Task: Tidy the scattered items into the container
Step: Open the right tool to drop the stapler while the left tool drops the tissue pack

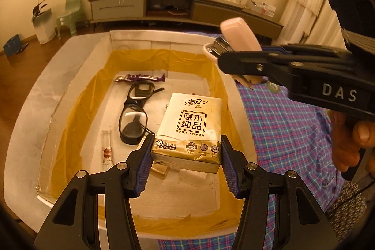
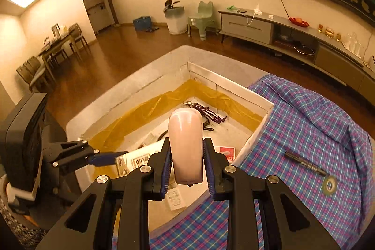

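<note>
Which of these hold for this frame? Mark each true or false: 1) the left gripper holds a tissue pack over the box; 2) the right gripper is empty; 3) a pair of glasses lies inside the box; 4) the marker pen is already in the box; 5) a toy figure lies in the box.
1) True: the left gripper grips the tissue pack above the box.
2) False: the right gripper is shut on a pink stapler.
3) True: the glasses lie on the box floor.
4) False: the marker pen lies on the plaid cloth, outside the box.
5) True: the toy figure lies near the far wall.
</note>
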### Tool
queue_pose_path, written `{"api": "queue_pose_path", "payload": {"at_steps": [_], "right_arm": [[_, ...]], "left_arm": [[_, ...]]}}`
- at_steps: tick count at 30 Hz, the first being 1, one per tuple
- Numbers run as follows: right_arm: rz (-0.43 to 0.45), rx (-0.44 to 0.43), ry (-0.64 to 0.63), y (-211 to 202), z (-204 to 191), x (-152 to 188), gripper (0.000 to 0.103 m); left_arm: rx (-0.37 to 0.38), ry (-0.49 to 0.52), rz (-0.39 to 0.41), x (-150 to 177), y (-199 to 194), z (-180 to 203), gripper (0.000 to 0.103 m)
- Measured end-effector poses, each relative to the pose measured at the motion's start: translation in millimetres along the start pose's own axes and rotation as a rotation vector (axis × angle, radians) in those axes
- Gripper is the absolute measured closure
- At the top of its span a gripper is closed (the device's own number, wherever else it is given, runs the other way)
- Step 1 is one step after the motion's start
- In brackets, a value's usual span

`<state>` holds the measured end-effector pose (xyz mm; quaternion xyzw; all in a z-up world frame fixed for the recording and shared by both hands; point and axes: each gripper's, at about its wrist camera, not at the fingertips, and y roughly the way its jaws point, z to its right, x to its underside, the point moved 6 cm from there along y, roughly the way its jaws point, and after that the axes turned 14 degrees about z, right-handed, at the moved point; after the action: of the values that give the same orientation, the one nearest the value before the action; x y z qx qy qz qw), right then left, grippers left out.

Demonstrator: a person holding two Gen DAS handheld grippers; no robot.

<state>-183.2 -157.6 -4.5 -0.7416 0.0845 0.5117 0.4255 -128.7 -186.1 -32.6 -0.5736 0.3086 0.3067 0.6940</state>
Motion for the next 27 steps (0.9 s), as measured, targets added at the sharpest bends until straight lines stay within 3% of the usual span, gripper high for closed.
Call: {"api": "queue_pose_path", "payload": {"at_steps": [10,18,27], "right_arm": [[-0.104,0.024,-0.049,49.0,9.7,-0.5,0.076],[-0.195,0.054,-0.082,90.1,24.2,0.0,0.076],[-0.263,0.085,-0.138,117.2,37.1,5.4,0.076]], "left_arm": [[0.025,0.026,-0.046,-1.0,21.4,0.0,0.047],[0.062,-0.044,-0.086,1.5,34.3,-3.2,0.047],[0.072,-0.053,-0.110,4.5,41.9,0.1,0.047]]}}
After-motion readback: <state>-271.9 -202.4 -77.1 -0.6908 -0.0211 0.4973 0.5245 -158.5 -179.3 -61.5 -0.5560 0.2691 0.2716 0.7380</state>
